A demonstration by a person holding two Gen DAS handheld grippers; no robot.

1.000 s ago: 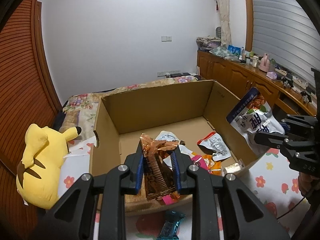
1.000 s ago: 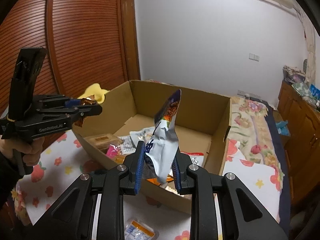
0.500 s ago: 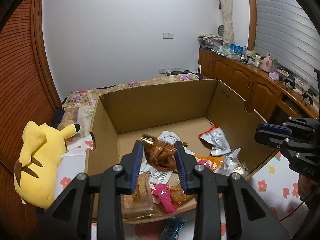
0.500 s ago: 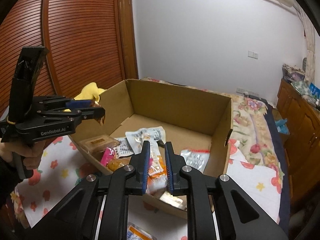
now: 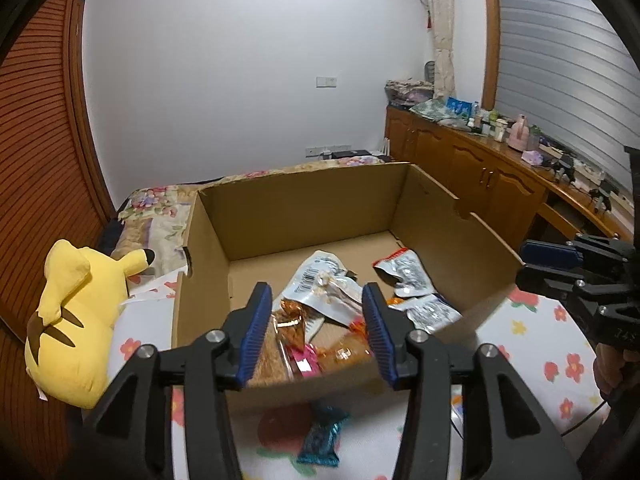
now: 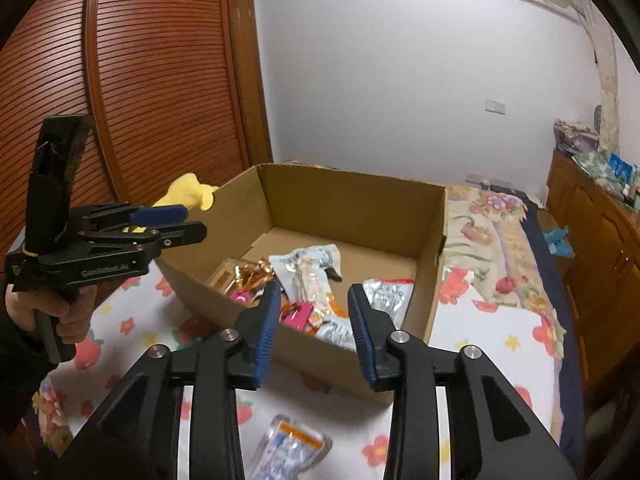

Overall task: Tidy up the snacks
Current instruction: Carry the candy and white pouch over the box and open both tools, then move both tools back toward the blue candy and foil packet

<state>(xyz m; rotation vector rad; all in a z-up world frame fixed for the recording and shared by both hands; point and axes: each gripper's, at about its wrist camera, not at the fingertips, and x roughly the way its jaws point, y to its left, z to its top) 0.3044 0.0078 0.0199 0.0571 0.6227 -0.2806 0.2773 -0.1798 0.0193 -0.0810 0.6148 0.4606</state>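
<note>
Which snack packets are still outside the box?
Two: the teal foil packet and the white-and-orange packet both lie on the flowered sheet before the cardboard box; the others lie inside.

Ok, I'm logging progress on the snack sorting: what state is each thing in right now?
Cardboard box: open-topped, snacks piled inside.
Left gripper: jaws opening, nothing between them.
Right gripper: jaws opening, empty.
Teal packet: outside the box, on the floral sheet.
White-and-orange packet: outside the box.
</note>
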